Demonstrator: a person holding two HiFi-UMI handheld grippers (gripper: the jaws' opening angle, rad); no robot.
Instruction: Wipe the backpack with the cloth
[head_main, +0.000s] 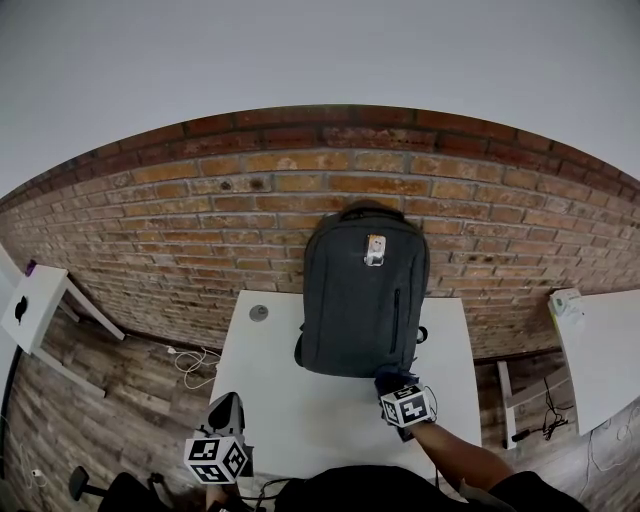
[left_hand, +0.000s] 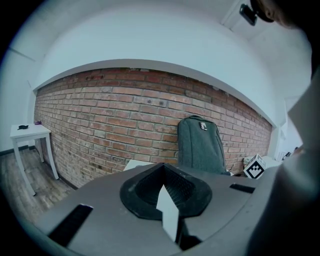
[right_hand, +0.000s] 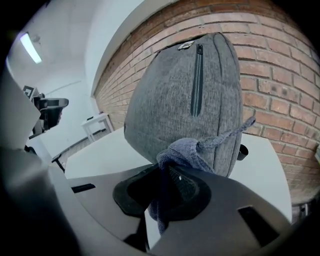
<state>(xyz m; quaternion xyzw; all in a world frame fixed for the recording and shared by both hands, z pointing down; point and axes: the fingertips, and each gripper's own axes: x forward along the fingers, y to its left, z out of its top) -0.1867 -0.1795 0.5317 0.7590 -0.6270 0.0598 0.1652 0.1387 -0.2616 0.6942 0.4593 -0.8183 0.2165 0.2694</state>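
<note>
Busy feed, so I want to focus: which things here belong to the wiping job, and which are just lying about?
In the job: backpack, cloth in the right hand-held gripper, white table under them.
Lying about: small side table, floor cable, left hand-held gripper holding nothing.

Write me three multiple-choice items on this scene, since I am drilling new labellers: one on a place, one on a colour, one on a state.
1. Where does the backpack stand? A on the floor; B on the white table, against the brick wall; C on a shelf.
2. What colour is the cloth? A yellow; B white; C blue.
3. The right hand-held gripper is: A shut on the cloth; B open and empty; C out of view.
Key: 1 B, the head view shows it upright there; 2 C, the fabric looks blue; 3 A, the jaws pinch the cloth.
</note>
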